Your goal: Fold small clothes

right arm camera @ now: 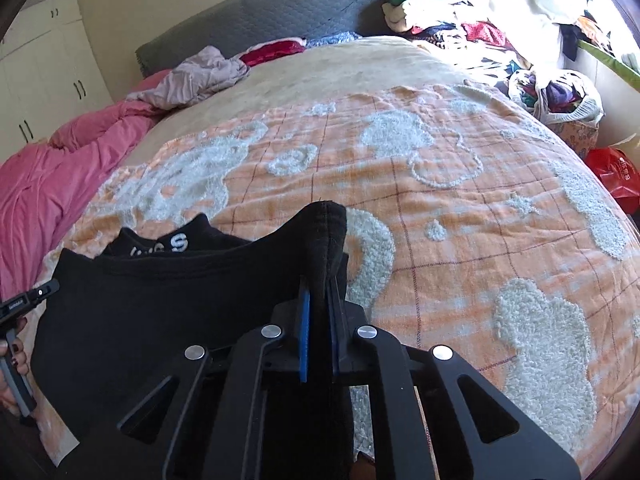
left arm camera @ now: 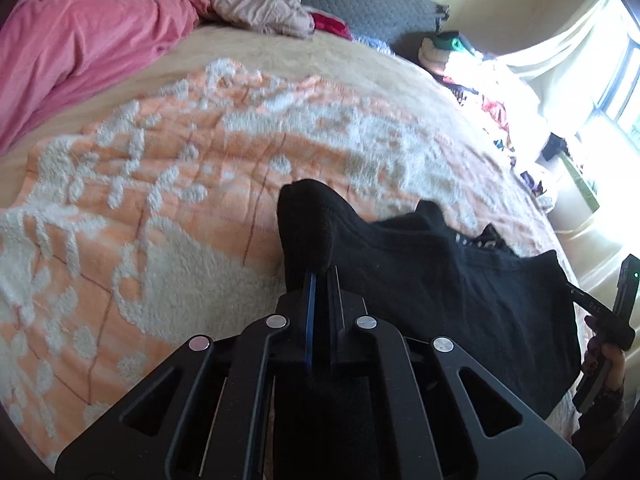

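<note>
A small black garment with white lettering at its neck hangs stretched between both grippers over the orange and white blanket. My left gripper is shut on one bunched corner of it. My right gripper is shut on the other corner of the garment. The lettering shows in the right wrist view. Each gripper's handle and the hand on it show at the edge of the other view. The fabric hides both sets of fingertips.
A pink duvet and a crumpled pale garment lie at the bed's far side by the grey headboard. A pile of clothes, a full bag and a red bag sit beside the bed.
</note>
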